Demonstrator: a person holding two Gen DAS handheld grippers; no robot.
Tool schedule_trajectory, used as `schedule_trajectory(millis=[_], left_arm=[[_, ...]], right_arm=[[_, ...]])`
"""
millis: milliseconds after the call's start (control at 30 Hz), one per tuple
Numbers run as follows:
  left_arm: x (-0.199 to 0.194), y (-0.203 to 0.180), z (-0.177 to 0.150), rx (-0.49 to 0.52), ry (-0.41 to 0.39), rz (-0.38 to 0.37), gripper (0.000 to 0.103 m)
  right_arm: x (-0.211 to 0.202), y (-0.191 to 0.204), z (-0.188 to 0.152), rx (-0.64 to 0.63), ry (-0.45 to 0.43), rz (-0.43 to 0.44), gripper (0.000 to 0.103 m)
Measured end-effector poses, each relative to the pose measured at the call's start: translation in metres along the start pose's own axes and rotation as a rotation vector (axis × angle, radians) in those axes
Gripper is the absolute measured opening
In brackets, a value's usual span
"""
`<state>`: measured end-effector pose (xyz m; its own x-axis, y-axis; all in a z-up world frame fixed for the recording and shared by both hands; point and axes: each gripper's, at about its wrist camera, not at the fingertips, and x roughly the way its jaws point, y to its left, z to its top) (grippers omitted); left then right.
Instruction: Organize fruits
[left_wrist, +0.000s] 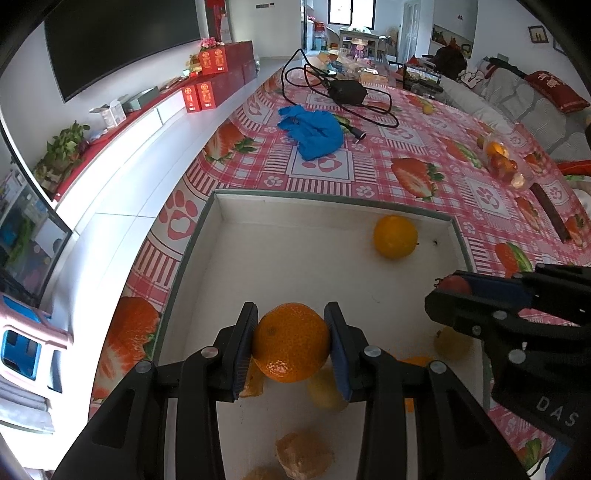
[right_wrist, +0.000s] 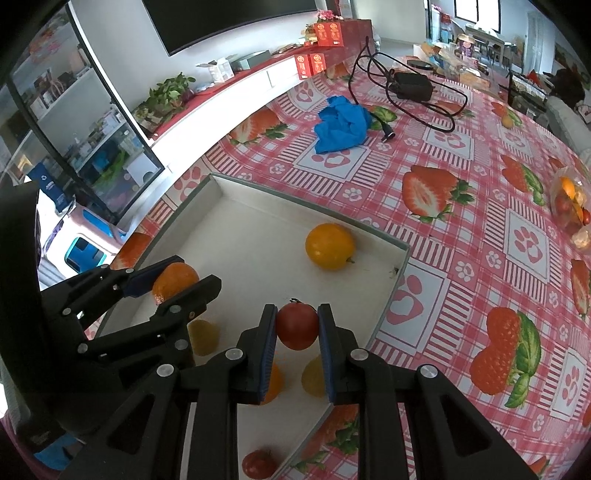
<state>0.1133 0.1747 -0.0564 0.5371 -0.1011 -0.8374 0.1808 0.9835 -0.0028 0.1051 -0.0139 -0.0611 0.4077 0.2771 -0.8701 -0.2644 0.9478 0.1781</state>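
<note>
Both cams fisheye, each mounted behind its tongs, looking fwd along the fingers and steeply down, close over the white tray (left_wrist: 207, 236) on the bench (left_wrist: 369, 177).

Left wrist cam sits left of the other; right tongs (left_wrist: 448, 291) show at its right edge.

Right wrist cam catches left tongs (right_wrist: 177, 284) at its left.

Shared: tray (right_wrist: 400, 266), bench (right_wrist: 443, 155), blue cloth (left_wrist: 314, 129) (right_wrist: 341, 123), TV wall behind.

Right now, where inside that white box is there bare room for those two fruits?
Bare floor fills the white box along its far-left wall, left of the yellow-orange fruit. The near end is crowded: yellow fruits and a red one lie under both sets of fingers.
</note>
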Motion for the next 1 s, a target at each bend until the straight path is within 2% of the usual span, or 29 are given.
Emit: schedule_trajectory(millis=[233, 267, 333, 400, 433, 600, 667, 700, 733, 767, 800, 1000], left_arm=[[0.015, -0.005, -0.001, -0.002, 0.028, -0.001, 0.043], [0.016, -0.007, 0.000, 0.003, 0.029, -0.002, 0.047], [0.017, -0.011, 0.002, 0.006, 0.021, 0.002, 0.069], [0.013, -0.011, 0.002, 0.003, -0.005, 0.032, 0.077], [0.013, -0.011, 0.004, -0.003, -0.011, 0.033, 0.080], [0.008, -0.005, 0.003, -0.045, -0.002, 0.001, 0.082], [0.003, -0.003, 0.002, -0.047, -0.017, 0.032, 0.083], [0.000, -0.001, 0.000, -0.053, -0.023, 0.027, 0.088], [-0.004, 0.001, -0.001, -0.067, -0.029, 0.006, 0.092], [-0.005, 0.001, -0.001, -0.079, -0.033, -0.007, 0.094], [-0.008, 0.002, -0.003, -0.095, -0.039, -0.022, 0.103], [-0.028, 0.000, -0.011, -0.116, -0.042, -0.019, 0.103]], right_arm=[[0.009, -0.003, 0.001, 0.008, 0.027, 0.004, 0.023], [0.011, -0.003, 0.001, 0.011, 0.033, 0.011, 0.023], [0.013, -0.004, 0.000, 0.018, 0.044, 0.021, 0.024], [0.012, -0.005, -0.001, 0.023, 0.042, 0.016, 0.025], [0.011, -0.006, -0.001, 0.024, 0.040, 0.017, 0.025], [0.002, -0.005, 0.000, 0.023, 0.029, 0.013, 0.025], [-0.004, -0.004, -0.001, 0.024, 0.019, -0.008, 0.046], [-0.007, -0.005, -0.001, 0.026, 0.012, -0.014, 0.062], [-0.009, -0.006, 0.000, 0.029, 0.007, -0.007, 0.074], [-0.014, -0.006, -0.001, 0.034, -0.001, 0.000, 0.075], [-0.016, -0.006, -0.001, 0.034, -0.003, -0.002, 0.075], [-0.034, 0.005, -0.005, 0.014, -0.017, 0.000, 0.075]])
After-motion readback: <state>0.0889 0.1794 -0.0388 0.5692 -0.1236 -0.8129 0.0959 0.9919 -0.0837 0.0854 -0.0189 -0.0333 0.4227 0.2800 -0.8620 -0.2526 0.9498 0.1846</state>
